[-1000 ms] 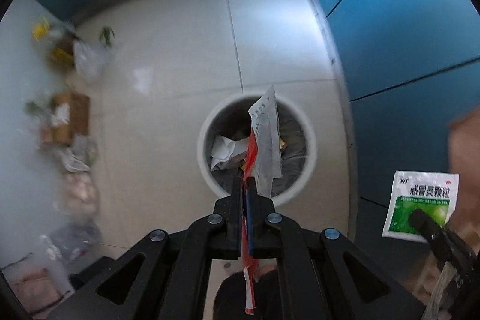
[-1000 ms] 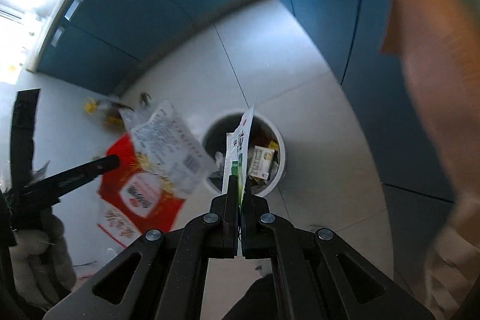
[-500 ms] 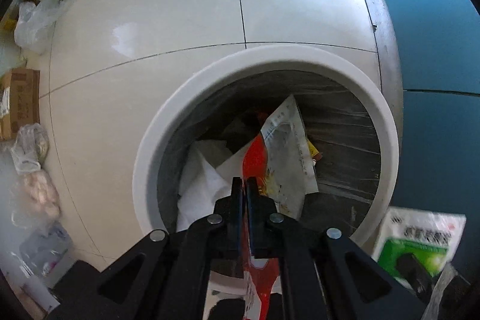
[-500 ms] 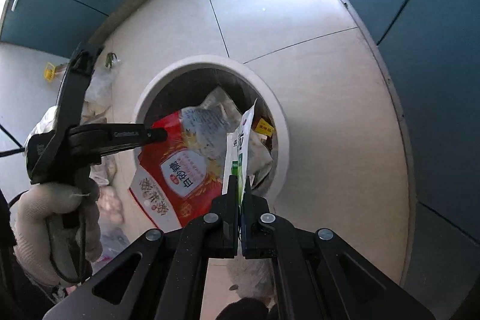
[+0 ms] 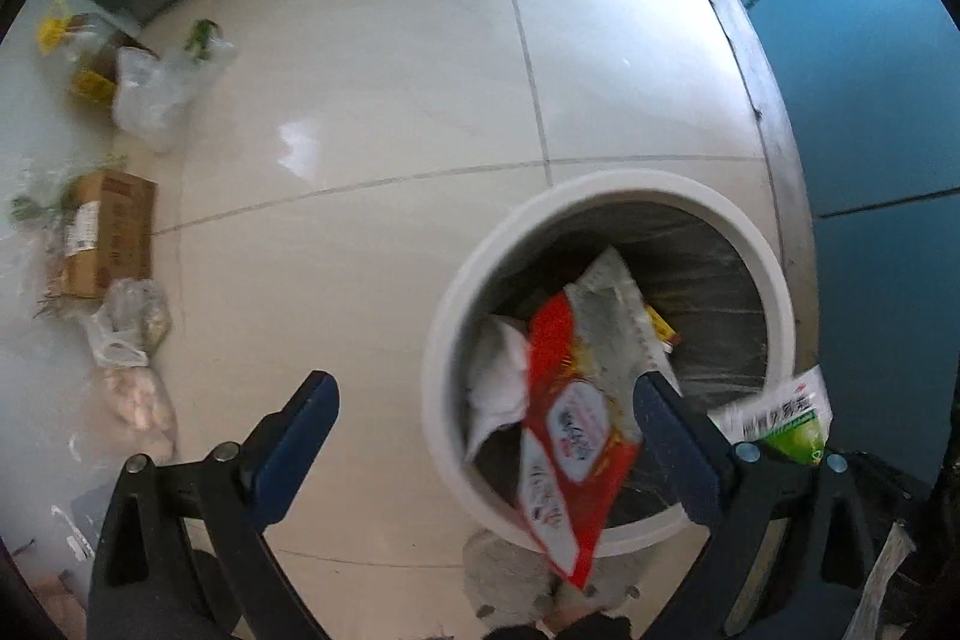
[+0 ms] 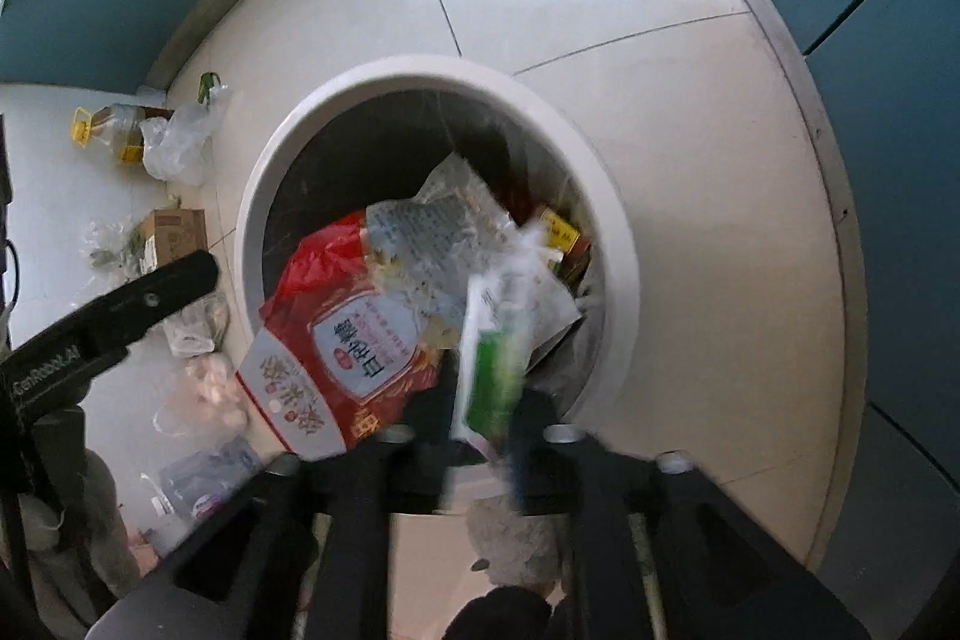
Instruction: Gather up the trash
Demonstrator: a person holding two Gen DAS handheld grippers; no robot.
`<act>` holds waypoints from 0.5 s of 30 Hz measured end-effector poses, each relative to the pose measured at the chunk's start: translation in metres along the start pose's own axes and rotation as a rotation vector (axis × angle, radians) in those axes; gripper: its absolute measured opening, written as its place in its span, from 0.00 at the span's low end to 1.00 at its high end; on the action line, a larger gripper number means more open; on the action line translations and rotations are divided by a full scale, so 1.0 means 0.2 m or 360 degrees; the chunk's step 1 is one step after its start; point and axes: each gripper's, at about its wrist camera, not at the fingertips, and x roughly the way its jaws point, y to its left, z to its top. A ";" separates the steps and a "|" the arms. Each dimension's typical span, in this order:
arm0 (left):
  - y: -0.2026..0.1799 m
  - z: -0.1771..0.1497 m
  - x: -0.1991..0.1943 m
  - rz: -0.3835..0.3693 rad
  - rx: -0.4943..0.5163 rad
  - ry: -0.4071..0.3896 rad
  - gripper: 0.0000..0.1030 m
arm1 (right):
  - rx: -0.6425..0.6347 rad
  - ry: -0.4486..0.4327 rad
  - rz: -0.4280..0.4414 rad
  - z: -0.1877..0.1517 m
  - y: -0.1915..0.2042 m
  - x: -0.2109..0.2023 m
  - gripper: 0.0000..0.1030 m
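Note:
A white round bin [image 5: 600, 187] [image 6: 420, 67] with a dark liner and several wrappers inside stands on the tiled floor below both grippers. My left gripper [image 5: 483, 418] is open wide, its jaws still opening. The red and white food bag [image 5: 570, 436] [image 6: 342, 334] hangs loose over the bin's near rim, beside the right finger, with no pad on it. My right gripper [image 6: 480, 409] is blurred and its jaws are opening. The green and white sachet [image 6: 492, 358] [image 5: 780, 415] stands between them with a gap at each side.
Along the left wall lie an oil bottle [image 5: 90, 58], plastic bags [image 5: 156, 94], a cardboard box [image 5: 108, 232] and more bagged items [image 5: 135, 394]. Blue cabinet fronts [image 5: 870, 100] run close behind and right of the bin. A grey slipper [image 5: 510, 574] shows by the bin's near side.
Both grippers sank close over the bin. The left jaws sprang wide and let go of the red bag. The right jaws parted around the sachet.

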 end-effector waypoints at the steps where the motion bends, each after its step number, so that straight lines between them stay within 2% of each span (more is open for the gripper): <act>1: 0.01 -0.01 -0.02 0.0013 -0.0008 -0.0032 0.97 | -0.0007 -0.0010 0.0003 0.00 0.01 0.00 0.54; 3: 0.03 -0.03 -0.06 0.0042 -0.0027 -0.0105 0.97 | -0.0028 -0.0011 0.0002 -0.02 0.02 0.00 0.60; 6: 0.04 -0.05 -0.10 0.0037 -0.0055 -0.0130 0.97 | -0.0058 -0.0038 -0.0006 -0.04 0.05 -0.03 0.79; 8: 0.05 -0.08 -0.14 0.0051 -0.0073 -0.0140 0.97 | -0.0069 -0.0070 0.0004 -0.05 0.06 -0.06 0.84; 11: 0.04 -0.11 -0.20 0.0052 -0.0102 -0.0159 0.97 | -0.0102 -0.0100 -0.0099 -0.07 0.08 -0.12 1.00; 15: 0.03 -0.17 -0.35 0.0092 -0.0108 -0.0190 0.97 | -0.0164 -0.0145 -0.0257 -0.12 0.10 -0.24 1.00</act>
